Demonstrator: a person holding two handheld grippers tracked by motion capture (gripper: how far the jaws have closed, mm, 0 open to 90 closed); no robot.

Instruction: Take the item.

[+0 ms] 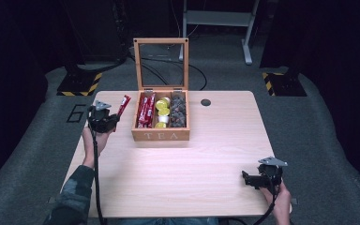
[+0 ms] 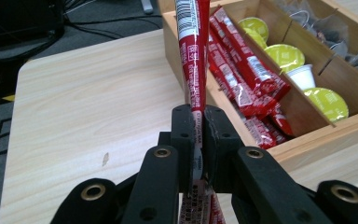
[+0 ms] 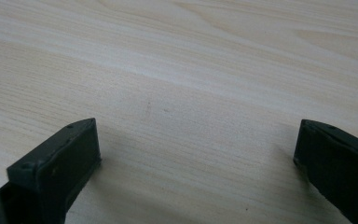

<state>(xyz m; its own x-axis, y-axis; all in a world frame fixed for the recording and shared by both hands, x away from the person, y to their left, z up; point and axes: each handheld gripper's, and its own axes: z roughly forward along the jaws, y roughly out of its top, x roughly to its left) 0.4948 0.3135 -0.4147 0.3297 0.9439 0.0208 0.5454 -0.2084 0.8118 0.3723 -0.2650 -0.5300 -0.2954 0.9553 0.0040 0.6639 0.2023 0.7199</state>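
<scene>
Near the front right edge of the surface (image 1: 178, 173), right gripper (image 1: 249, 178) low over bare wood, jaws spread wide, nothing between them. Farther off at the left, left gripper (image 2: 198, 135) pressed together on a red stick packet (image 2: 193, 56), pinched near its lower end, tilted up just beside the left wall of the open tea box (image 1: 161, 136). Inside: more red packets (image 2: 249, 77), yellow-lidded capsules (image 2: 284, 55), perhaps tea bags (image 1: 178, 110) at right.
</scene>
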